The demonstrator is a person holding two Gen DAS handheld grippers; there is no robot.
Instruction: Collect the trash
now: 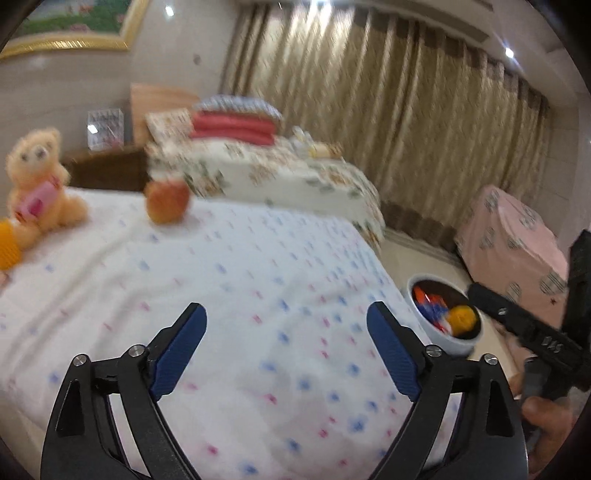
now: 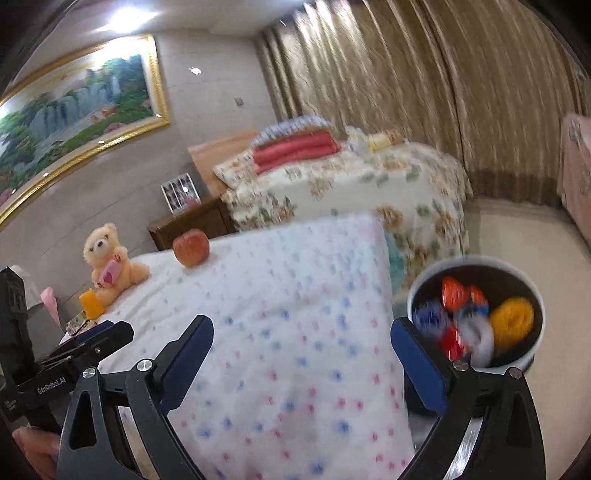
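Wrist views show left gripper (image 1: 286, 347) and right gripper (image 2: 303, 360) wide open, empty, above bed (image 1: 258, 266).

Both views are evenly lit and warm-tinted, from ceiling spots: small bright dots (image 1: 169, 10) top left and right in the left wrist view, one blown-out glare patch (image 2: 130, 17) at the top in the right wrist view. Glints sit on the gilt picture frame (image 2: 157, 92). Shadows are soft, with only a faint grey patch on the bed sheet (image 1: 280, 384) near the bottom edge. Motion blur is heavy across both: curtains (image 1: 406, 110) smear diagonally, teddy bear (image 1: 35, 177) and apple (image 1: 167, 201) are soft, bin contents (image 2: 472, 321) streaked. The left claw (image 1: 286, 347) and right claw (image 2: 303, 354) stay sharp. Strong fisheye bending, dark vignette at the corners.
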